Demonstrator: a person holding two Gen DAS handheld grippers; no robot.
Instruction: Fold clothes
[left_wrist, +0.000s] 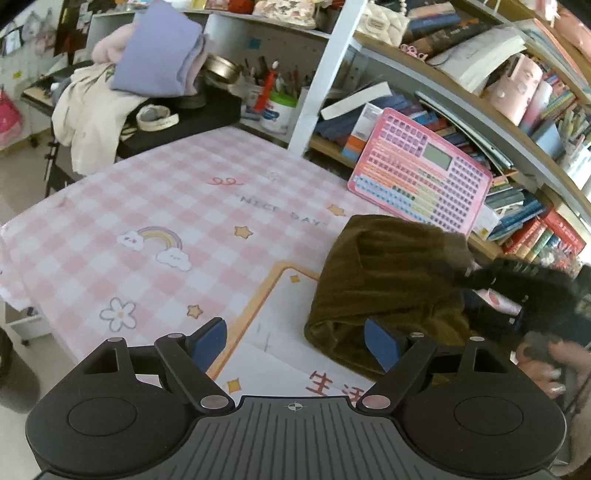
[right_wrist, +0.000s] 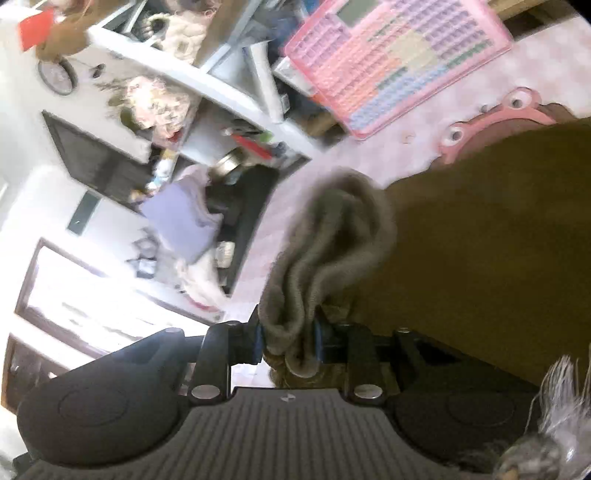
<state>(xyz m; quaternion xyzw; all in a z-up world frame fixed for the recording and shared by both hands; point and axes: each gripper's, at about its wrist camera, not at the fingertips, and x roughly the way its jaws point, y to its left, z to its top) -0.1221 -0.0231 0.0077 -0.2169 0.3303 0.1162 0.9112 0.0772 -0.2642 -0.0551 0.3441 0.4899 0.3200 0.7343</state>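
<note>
The big table (left_wrist: 155, 206) has a pink checked cloth with a rainbow and stars on it. On its right side, near the shelves, lies the brown garment (left_wrist: 384, 280). It is bunched into a thick lump, partly doubled over, just in front of the pink toy keyboard (left_wrist: 424, 173) that leans on the books. How neat the lump is cannot be told, since part of it is hidden.

The right gripper (right_wrist: 288, 339) has its two blue pads squeezed tight on a ribbed grey-brown edge of that garment (it looks like a cuff or hem, all gathered up). The picture is tilted and blurry, so this tongs seems to be swinging the cloth.

The left gripper (left_wrist: 295, 338) hangs above the table with its pads spread wide apart and nothing between them. Its right pad is just beside the lump's near edge.

To fold this well, the right tongs should keep its firm pinch and carry the edge low and slow, so the cloth lands flat. The open left tongs could hold the lump down so it does not slide.
</note>
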